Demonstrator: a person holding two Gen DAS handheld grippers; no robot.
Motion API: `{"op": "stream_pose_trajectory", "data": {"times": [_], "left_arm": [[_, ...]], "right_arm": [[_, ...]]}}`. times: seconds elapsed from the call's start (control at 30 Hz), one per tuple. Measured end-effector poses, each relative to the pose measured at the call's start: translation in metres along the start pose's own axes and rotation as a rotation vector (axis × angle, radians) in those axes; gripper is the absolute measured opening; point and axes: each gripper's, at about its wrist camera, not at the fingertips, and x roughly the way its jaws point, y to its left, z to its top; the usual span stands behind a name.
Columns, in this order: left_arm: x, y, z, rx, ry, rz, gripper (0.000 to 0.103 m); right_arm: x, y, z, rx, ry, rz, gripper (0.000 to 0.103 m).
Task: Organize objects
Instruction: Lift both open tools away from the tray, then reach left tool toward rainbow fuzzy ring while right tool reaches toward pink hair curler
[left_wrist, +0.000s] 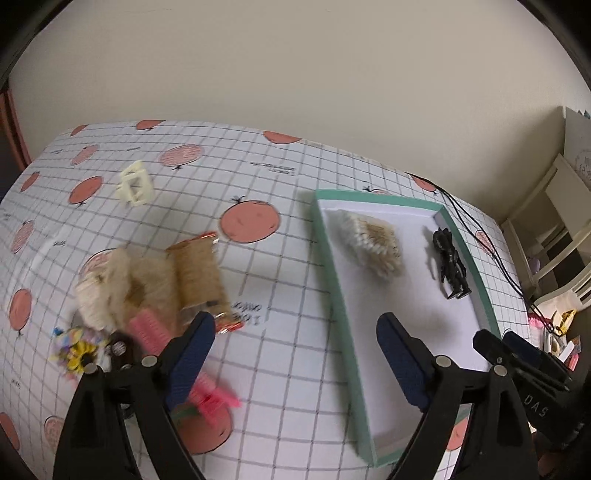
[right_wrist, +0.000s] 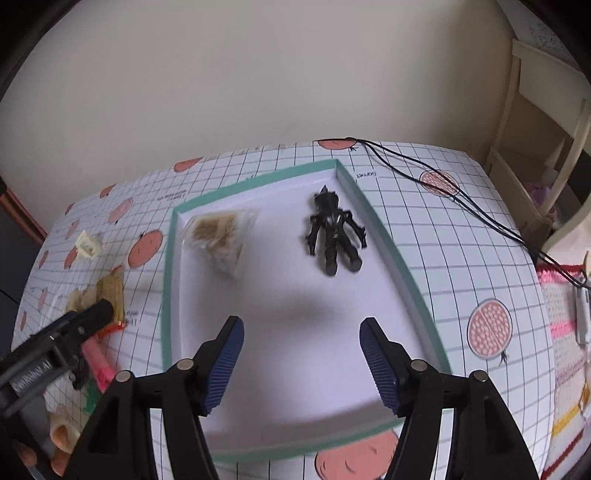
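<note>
A shallow white tray with a teal rim (left_wrist: 332, 266) (right_wrist: 168, 258) lies on the tablecloth. Inside it rest a bag of cotton swabs (left_wrist: 375, 242) (right_wrist: 218, 236) and a black toy figure (left_wrist: 450, 262) (right_wrist: 334, 230). My left gripper (left_wrist: 295, 328) is open, low over the cloth at the tray's left rim, nothing between its fingers. My right gripper (right_wrist: 301, 332) hangs open over the tray's near half, empty. Left of the tray sits a pile: a twine spool (left_wrist: 201, 273) (right_wrist: 110, 291), a fluffy beige scrunchie (left_wrist: 110, 288), pink hair rollers (left_wrist: 147, 328), a yellow flower clip (left_wrist: 75, 350).
A cream hair claw clip (left_wrist: 133, 184) (right_wrist: 88, 246) lies far left on the cloth. Black cables (right_wrist: 443, 184) run over the table's right side. A knitted cloth (right_wrist: 565, 332) and pale shelving (right_wrist: 546, 155) stand past the right edge. A hand (right_wrist: 62, 439) holds the left gripper.
</note>
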Motion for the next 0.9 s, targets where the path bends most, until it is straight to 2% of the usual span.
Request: {"op": "stream_pose_trajectory", "data": {"times": [0.3, 0.4, 0.57, 0.73, 0.9], "left_arm": [[-0.026, 0.015, -0.017, -0.034, -0.03, 0.009, 0.096], [-0.034, 0.02, -0.022, -0.04, -0.044, 0.011, 0.103], [-0.046, 0.033, -0.029, -0.069, -0.062, 0.021, 0.103], [-0.056, 0.051, -0.036, -0.115, -0.077, 0.035, 0.103], [-0.06, 0.061, -0.041, -0.143, -0.076, 0.031, 0.103]], "right_arm": [[-0.015, 0.005, -0.023, -0.014, 0.001, 0.002, 0.081], [-0.021, 0.008, -0.028, -0.015, -0.004, 0.012, 0.083], [-0.03, 0.016, -0.037, -0.017, -0.008, 0.032, 0.088], [-0.035, 0.025, -0.045, -0.027, -0.014, 0.051, 0.099], [-0.038, 0.034, -0.05, -0.053, -0.023, 0.054, 0.103]]}}
